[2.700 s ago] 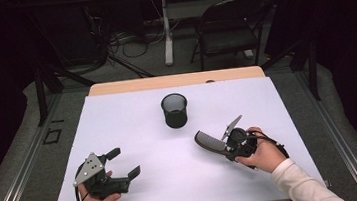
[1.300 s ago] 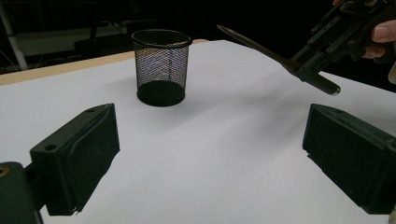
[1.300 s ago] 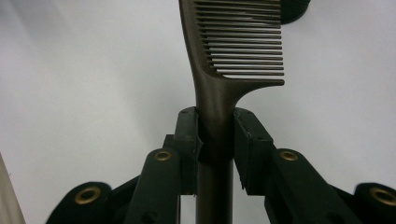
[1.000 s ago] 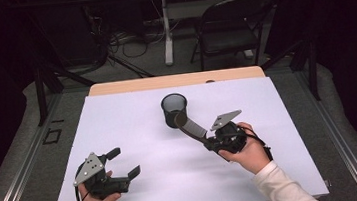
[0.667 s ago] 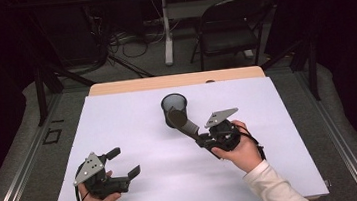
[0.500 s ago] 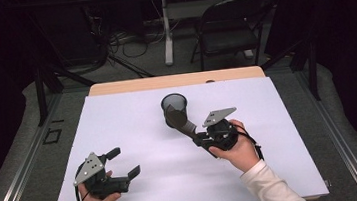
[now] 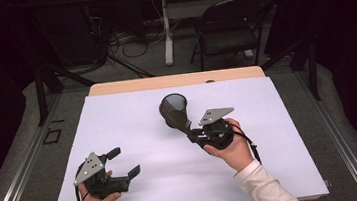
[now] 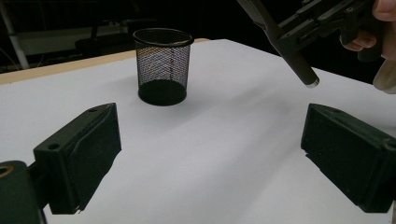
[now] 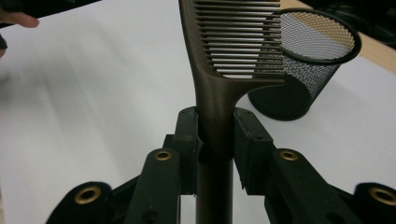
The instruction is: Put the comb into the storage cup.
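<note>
The right gripper (image 7: 194, 129) had its jaws clamped on the handle of a dark brown comb (image 9: 219, 79), one pad pressed to each side. The comb's toothed end stood just beside the rim of the black mesh pen cup (image 7: 173, 107), which sat upright on the white table (image 7: 118, 117). The left gripper (image 7: 125, 162) rested near the table's front edge, well apart from the cup, its jaws wide open with nothing between them.

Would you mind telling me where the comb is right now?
The comb is clamped by its handle in the right tongs, its toothed end beside the rim of the mesh cup near the middle of the white table in the high view.
</note>
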`<state>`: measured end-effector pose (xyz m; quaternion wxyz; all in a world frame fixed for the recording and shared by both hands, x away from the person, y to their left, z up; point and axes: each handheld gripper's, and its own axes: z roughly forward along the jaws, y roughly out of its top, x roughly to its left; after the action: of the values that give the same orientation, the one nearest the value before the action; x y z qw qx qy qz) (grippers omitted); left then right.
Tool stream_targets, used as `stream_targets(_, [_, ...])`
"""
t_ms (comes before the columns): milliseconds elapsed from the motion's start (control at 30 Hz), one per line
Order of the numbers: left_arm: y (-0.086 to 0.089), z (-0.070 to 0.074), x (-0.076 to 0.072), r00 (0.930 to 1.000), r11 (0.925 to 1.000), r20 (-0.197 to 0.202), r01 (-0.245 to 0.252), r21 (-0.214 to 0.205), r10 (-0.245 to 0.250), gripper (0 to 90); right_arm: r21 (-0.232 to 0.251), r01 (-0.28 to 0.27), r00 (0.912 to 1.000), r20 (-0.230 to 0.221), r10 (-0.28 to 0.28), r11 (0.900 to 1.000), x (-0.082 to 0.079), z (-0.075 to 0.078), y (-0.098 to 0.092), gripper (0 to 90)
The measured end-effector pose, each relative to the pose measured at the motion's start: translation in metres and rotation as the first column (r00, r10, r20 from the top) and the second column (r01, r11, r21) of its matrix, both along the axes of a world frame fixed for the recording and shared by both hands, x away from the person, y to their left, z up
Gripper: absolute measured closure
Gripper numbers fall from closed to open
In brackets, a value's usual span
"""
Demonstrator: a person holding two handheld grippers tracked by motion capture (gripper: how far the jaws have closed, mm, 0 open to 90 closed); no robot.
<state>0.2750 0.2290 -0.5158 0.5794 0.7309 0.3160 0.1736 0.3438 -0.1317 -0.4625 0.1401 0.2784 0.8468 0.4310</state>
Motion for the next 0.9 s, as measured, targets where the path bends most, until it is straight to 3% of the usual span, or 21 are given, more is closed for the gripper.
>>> stream_targets(300, [-0.002, -0.002, 0.002, 0.9999, 0.9999, -0.009, -0.007, 0.009, 0.007, 4.9, 0.013, 0.033, 0.9939, 0.105, -0.034, 0.9994, -0.003, -0.002, 0.003, 73.1])
stream_targets(567, [-0.004, -0.002, 0.002, 0.9999, 0.9999, -0.012, -0.004, 0.017, 0.004, 6.2, 0.047, 0.045, 0.9900, 0.131, -0.051, 0.9979, -0.005, -0.007, 0.002, 73.1])
stream_targets(767, [-0.009, -0.001, 0.002, 0.9999, 0.9987, -0.008, -0.015, 0.048, 0.015, 6.3, 0.053, 0.046, 0.9859, 0.159, -0.053, 0.9976, -0.010, -0.004, 0.002, 73.1])
stream_targets(900, [-0.011, -0.001, 0.006, 0.9985, 0.9987, -0.050, -0.021, 0.046, 0.023, 7.4, 0.055, 0.044, 0.9841, 0.170, -0.053, 0.9975, -0.012, -0.004, 0.002, 73.0])
